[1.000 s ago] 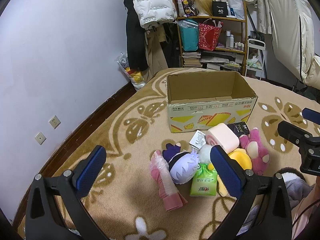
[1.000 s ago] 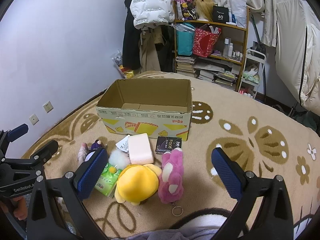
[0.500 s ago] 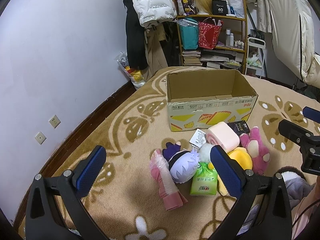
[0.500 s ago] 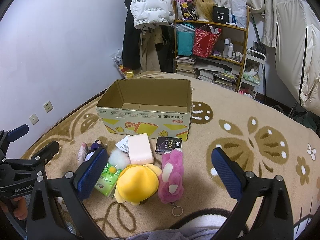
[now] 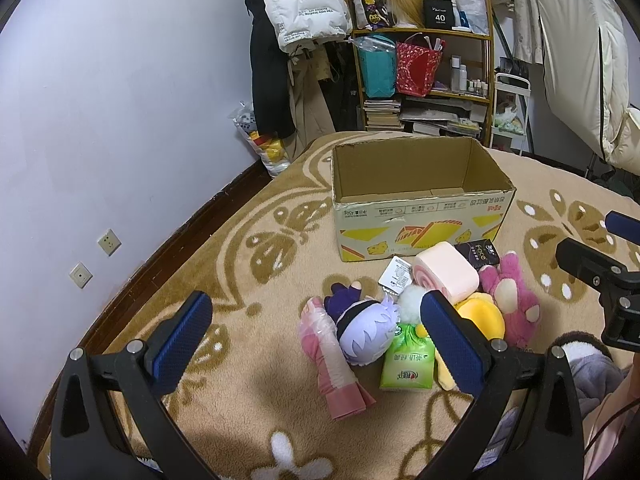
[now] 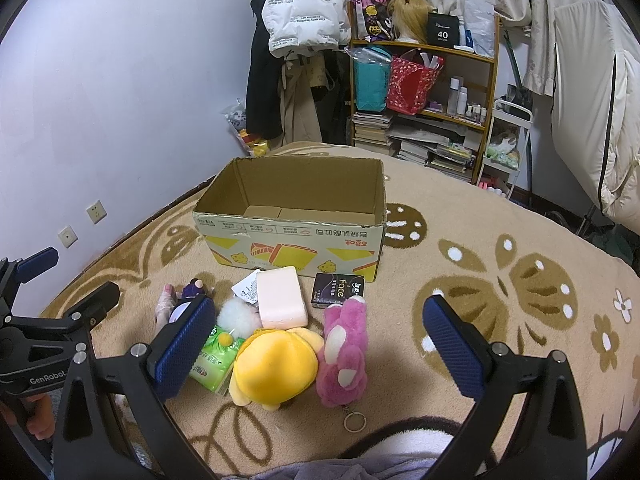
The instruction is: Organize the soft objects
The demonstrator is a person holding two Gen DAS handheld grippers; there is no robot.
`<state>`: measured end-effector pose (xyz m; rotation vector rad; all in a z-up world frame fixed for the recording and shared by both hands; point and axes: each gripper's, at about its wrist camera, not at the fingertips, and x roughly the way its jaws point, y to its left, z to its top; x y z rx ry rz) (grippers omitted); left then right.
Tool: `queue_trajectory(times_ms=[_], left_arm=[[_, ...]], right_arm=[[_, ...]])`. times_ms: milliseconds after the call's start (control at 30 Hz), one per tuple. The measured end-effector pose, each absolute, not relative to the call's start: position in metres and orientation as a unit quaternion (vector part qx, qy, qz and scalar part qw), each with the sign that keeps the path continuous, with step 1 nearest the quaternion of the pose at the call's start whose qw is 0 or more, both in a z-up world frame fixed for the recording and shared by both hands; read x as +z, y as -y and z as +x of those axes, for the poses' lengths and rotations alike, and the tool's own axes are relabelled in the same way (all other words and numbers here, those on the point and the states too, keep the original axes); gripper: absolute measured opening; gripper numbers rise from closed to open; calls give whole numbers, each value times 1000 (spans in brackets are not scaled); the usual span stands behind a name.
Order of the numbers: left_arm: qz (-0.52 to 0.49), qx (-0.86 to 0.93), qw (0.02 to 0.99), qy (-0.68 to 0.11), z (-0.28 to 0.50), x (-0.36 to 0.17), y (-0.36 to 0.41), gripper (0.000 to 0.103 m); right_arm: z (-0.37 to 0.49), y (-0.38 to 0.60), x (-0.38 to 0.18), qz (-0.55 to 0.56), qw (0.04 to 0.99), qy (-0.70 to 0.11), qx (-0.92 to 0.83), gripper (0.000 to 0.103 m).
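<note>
An open, empty cardboard box (image 5: 420, 216) (image 6: 296, 240) stands on the beige rug. In front of it lies a pile of soft things: a pink roll-cake plush (image 5: 446, 276) (image 6: 280, 298), a yellow plush (image 6: 276, 364) (image 5: 480, 316), a pink bear plush (image 6: 344, 352) (image 5: 508, 300), a purple-haired doll (image 5: 364, 332), a pink wrapped roll (image 5: 332, 356), a green tissue pack (image 5: 408, 360) (image 6: 212, 360), a white pom-pom (image 6: 240, 316) and a black tissue pack (image 6: 338, 290) (image 5: 478, 252). My left gripper (image 5: 312, 344) is open and empty above the pile's left side. My right gripper (image 6: 316, 344) is open and empty above the yellow and pink plushes.
A cluttered shelf (image 5: 424, 76) with bags, books and bottles stands behind the box, with coats (image 5: 296, 40) hanging beside it. A purple wall (image 5: 100, 120) with sockets runs along the left. A white garment cover (image 6: 592, 120) hangs at the right. My lap (image 6: 400, 452) is at the bottom edge.
</note>
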<state>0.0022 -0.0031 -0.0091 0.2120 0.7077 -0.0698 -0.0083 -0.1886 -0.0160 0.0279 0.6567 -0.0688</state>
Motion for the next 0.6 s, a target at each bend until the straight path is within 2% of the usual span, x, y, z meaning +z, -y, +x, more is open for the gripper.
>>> queue_trajectory(times_ms=[567,600], left_arm=[[103,-35,932,-346,2,-10,4,103],[103,-34,932,-346,2,-10,4,103]], right_arm=[[-9,189,-10,11,946,-323,-34,103],[-8,185,-22,9,946,-323,-34,103]])
